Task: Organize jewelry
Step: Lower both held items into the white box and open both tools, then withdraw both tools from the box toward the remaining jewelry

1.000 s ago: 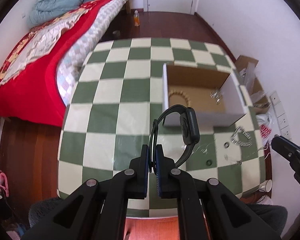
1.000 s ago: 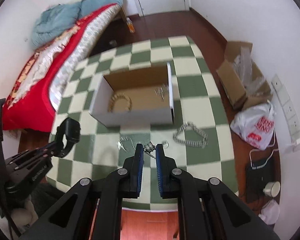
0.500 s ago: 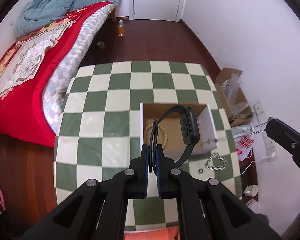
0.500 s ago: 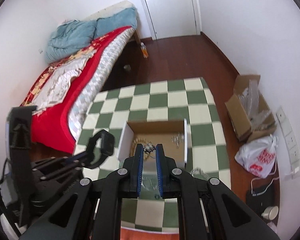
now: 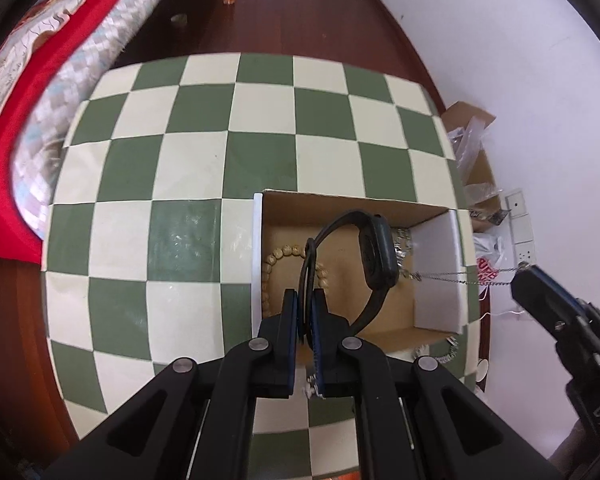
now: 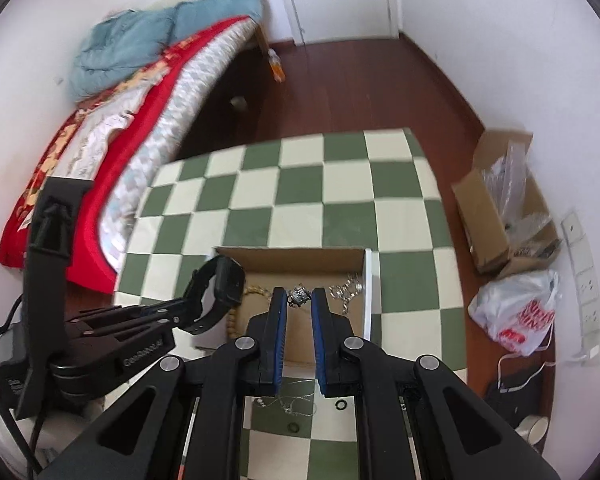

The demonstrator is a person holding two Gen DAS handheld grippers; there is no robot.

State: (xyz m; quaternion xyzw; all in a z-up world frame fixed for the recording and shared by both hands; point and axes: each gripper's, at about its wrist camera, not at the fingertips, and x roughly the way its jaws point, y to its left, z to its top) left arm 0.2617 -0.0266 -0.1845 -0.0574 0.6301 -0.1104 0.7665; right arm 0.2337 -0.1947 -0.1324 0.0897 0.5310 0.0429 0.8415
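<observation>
My left gripper is shut on the strap of a black wristwatch and holds it above the open cardboard box. The box holds a wooden bead bracelet and silver jewelry. My right gripper is slightly apart with a small silver piece between its tips, above the box. A thin chain hangs from the right gripper in the left wrist view. The watch also shows in the right wrist view.
The box sits on a green-and-cream checkered table. Small rings and a thin chain lie on the table in front of the box. A red-covered bed stands left; a cardboard box and plastic bag lie on the floor right.
Both grippers have come closer to the box and now hover over it. The right gripper's jaws have parted slightly around the silver piece.
</observation>
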